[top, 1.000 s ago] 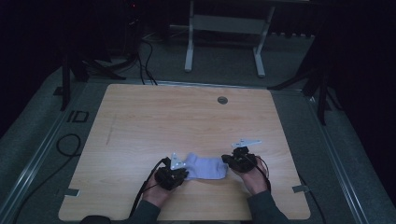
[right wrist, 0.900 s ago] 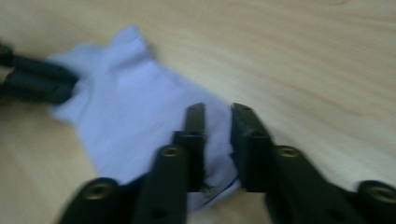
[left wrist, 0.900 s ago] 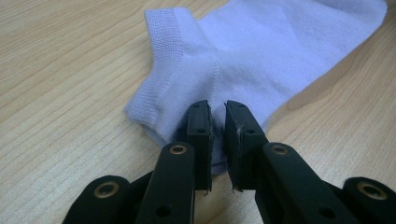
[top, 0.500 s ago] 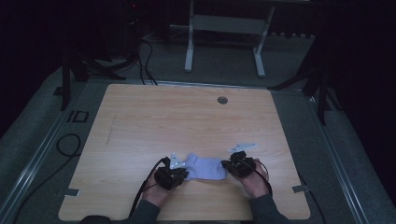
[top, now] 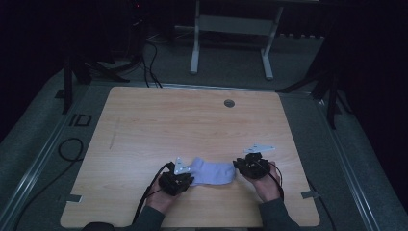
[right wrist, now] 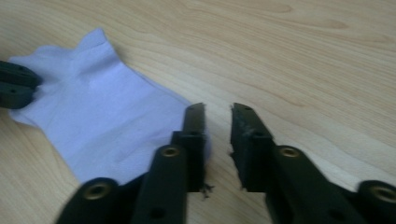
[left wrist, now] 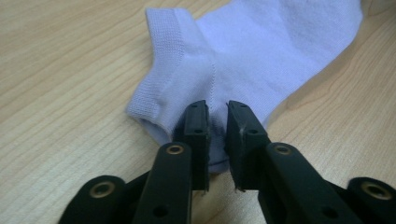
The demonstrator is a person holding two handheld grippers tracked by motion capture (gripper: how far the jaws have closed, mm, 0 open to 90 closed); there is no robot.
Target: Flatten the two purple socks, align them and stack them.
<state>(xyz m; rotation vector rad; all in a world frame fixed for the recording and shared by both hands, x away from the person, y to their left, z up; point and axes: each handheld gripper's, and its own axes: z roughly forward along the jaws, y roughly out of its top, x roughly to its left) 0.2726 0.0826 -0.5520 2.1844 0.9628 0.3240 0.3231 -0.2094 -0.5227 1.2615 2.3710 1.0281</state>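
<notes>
A pale lilac ankle sock (top: 211,172) lies flat on the wooden table (top: 192,125) near its front edge. My left gripper (top: 188,179) is at the sock's left end. In the left gripper view its jaws (left wrist: 217,109) have just been opening and stand slightly apart, straddling the sock (left wrist: 261,51) at the heel edge. My right gripper (top: 237,166) is at the toe end. Its jaws (right wrist: 218,109) have also just been opening. One jaw lies over the sock's (right wrist: 107,116) edge, and bare wood shows in the gap. The left gripper's fingers (right wrist: 16,86) rest at the sock's far end.
A round grommet (top: 229,103) sits in the tabletop near the far edge. Beyond the table stands a white metal frame (top: 231,43), and cables (top: 72,149) lie on the grey floor to the left. Both forearms come in over the front edge.
The right gripper shifted slightly in toward the sock's toe end, then back out to the right. The left gripper and the sock stayed where they were.
</notes>
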